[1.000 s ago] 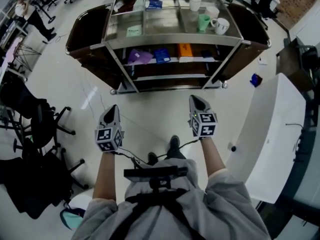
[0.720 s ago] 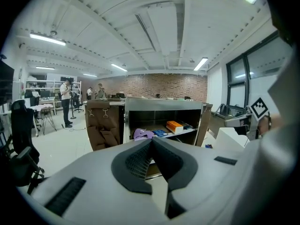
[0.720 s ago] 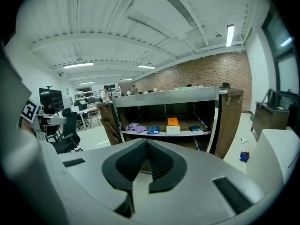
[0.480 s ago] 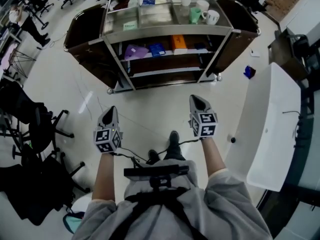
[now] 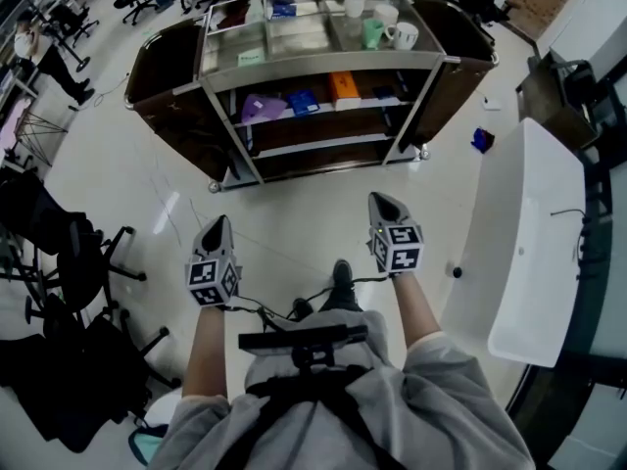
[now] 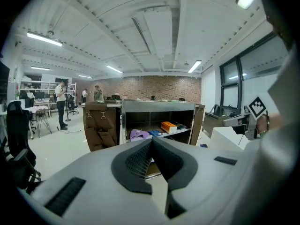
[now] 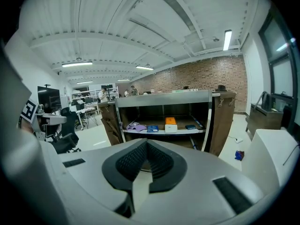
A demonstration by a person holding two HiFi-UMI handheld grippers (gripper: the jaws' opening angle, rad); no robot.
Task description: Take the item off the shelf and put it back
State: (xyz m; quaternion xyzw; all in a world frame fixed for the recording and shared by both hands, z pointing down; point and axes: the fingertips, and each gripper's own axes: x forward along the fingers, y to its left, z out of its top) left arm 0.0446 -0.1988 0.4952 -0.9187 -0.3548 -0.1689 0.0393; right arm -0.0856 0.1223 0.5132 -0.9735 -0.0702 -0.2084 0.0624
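A steel shelf cart point(image 5: 323, 64) stands across the floor, some way ahead of me. On its middle shelf lie a purple item point(image 5: 263, 107), a blue item point(image 5: 302, 101) and an orange box point(image 5: 343, 86). The orange box point(image 7: 170, 123) also shows in the right gripper view, and the same box point(image 6: 168, 126) in the left gripper view. Both grippers hover over the floor and point at the cart, well short of it. The left gripper point(image 5: 219, 221) is shut and empty. The right gripper point(image 5: 380, 199) is shut too, holding nothing.
A green cup point(image 5: 372, 33) and white mugs point(image 5: 402, 35) stand on the cart's top tray. A white table point(image 5: 519, 243) runs along my right and office chairs point(image 5: 59, 253) crowd the left. A small blue thing point(image 5: 480, 140) lies on the floor by the cart.
The cart has slid upward and looks a little smaller in the head view. Both grippers keep their place and stay shut.
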